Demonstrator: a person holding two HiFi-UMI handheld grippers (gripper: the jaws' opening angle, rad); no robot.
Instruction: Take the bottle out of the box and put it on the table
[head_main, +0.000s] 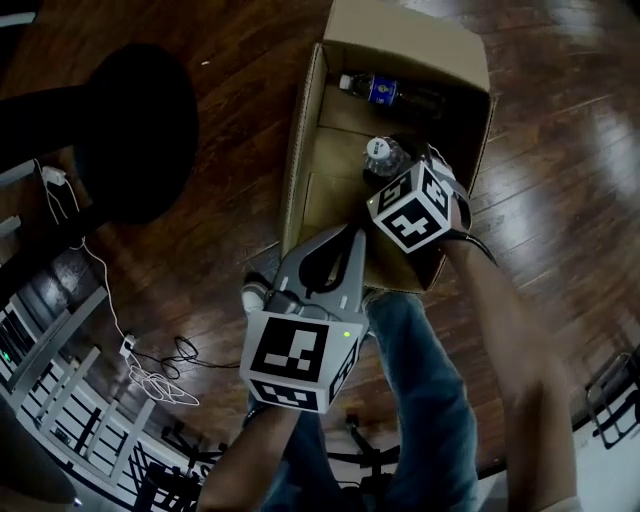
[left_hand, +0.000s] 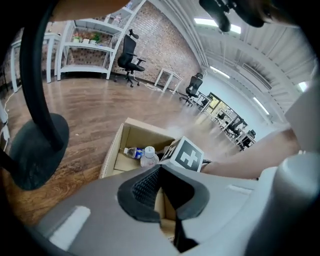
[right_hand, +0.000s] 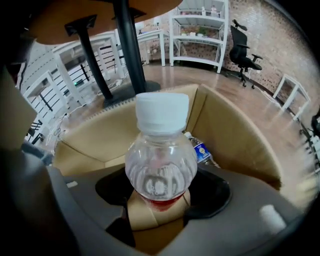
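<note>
Clear bottle (right_hand: 160, 160), white-capped, clamped upright in right gripper (right_hand: 159, 199) with jaws wide around its body, above cardboard box (head_main: 300, 150) for removal; left gripper (left_hand: 162, 192) closed, empty, aside.

A dark, glossy wooden plank floor (head_main: 200, 260) catches pale reflections. A red-brown brick wall (left_hand: 165, 45) runs behind a white metal shelving unit (left_hand: 85, 50) and a black swivel office chair (left_hand: 129, 55). Long strip lights (left_hand: 215, 22) glow on the white ceiling (left_hand: 260, 65). A round brown wooden surface (right_hand: 100, 15) stands on a black post (right_hand: 129, 55) with a round black base (left_hand: 35, 150). White cable (head_main: 160, 385) lies tangled on the floor.
</note>
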